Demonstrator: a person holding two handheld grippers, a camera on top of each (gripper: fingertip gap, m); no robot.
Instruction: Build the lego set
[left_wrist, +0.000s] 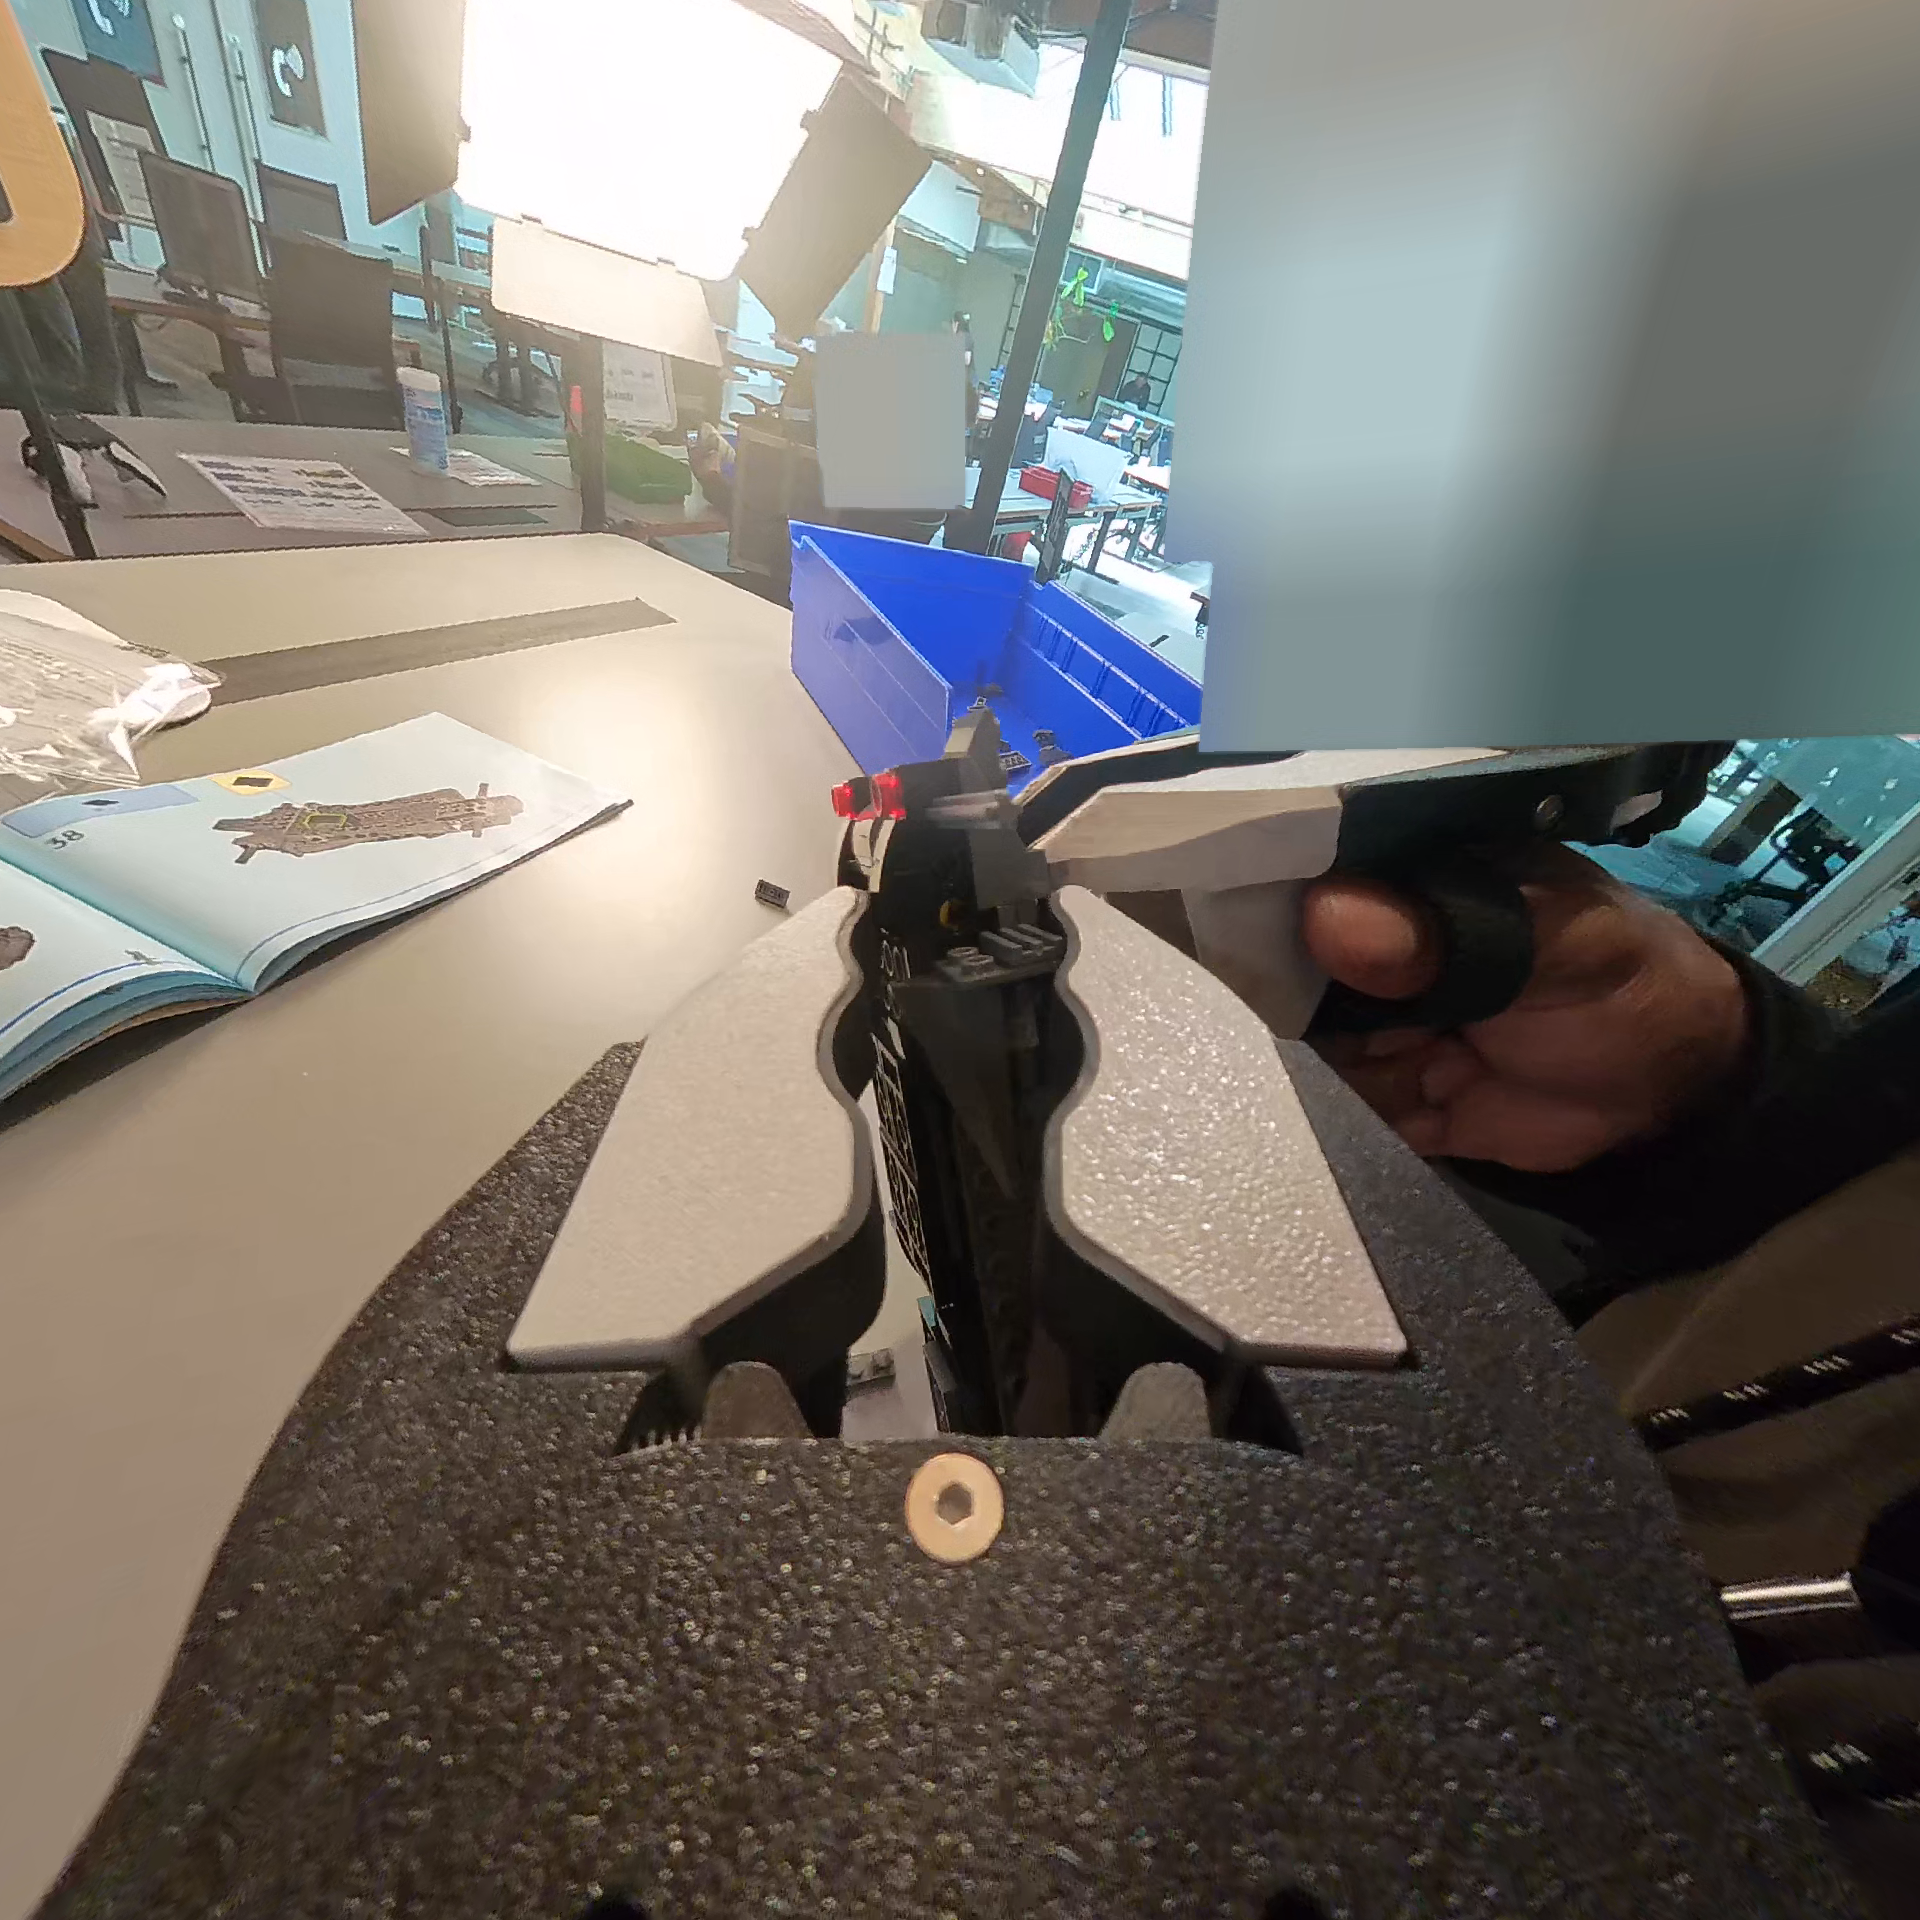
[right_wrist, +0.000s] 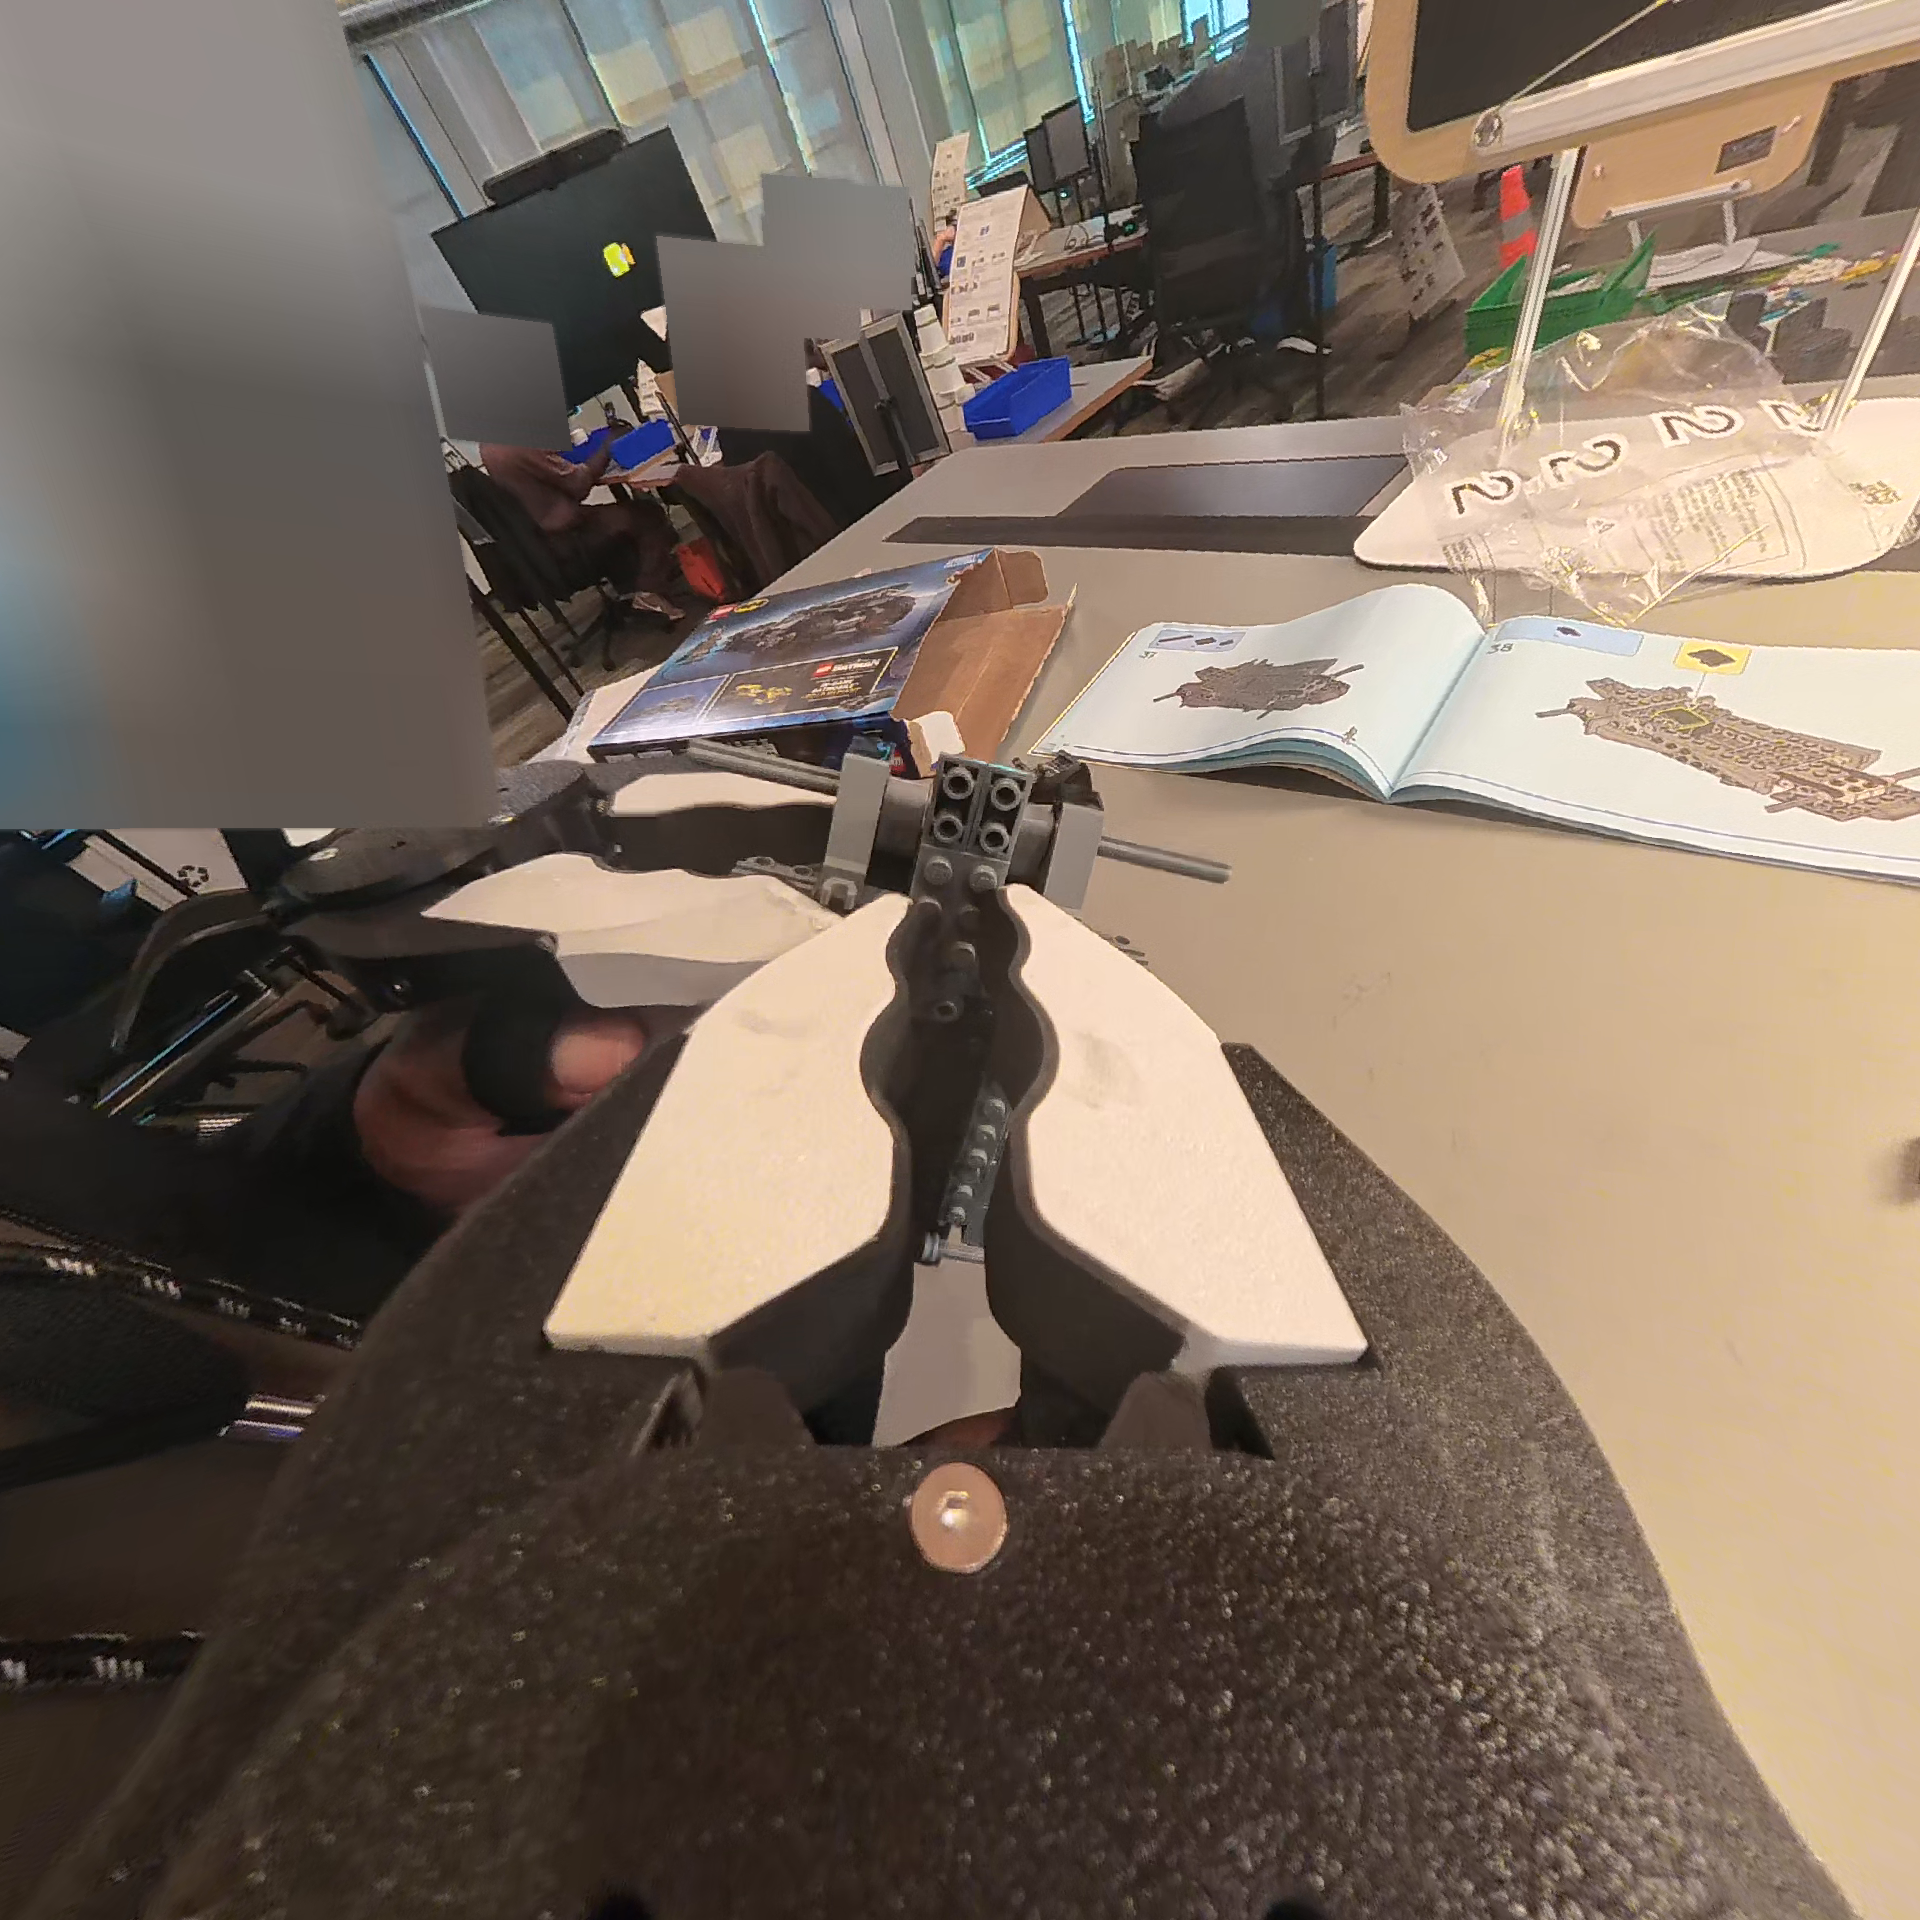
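1. Dark grey and black brick model (left_wrist: 961, 997) sits off the table, pinched between both grippers; red studs (left_wrist: 865, 798) stick out at its far end.
2. Left gripper (left_wrist: 956, 935) is clenched on the black body of the model, fingers (left_wrist: 748, 1091) pressed against its sides.
3. Right gripper (right_wrist: 956, 935) is clamped on a narrow grey studded piece (right_wrist: 971, 831) of the same model, coming in from the side.
4. Risk: two grips on one studded build. Any twist or pull between them could pop a section loose, and small bricks would likely drop to the table (left_wrist: 416, 1039).
5. Risk: right grip is on a thin part, so it may slip or lever that part off.
6. Left wrist view only: blue bin (left_wrist: 914, 634) with loose pieces behind the model, a stray small dark piece (left_wrist: 771, 891) on the table, and the hand (left_wrist: 1507, 997) on the right gripper.
7. Right wrist view only: grey axle (right_wrist: 1164, 862) through the model, the set box (right_wrist: 821, 665), and a clear bag (right_wrist: 1621, 457).
8. Both views show the open instruction booklet (right_wrist: 1455, 717).
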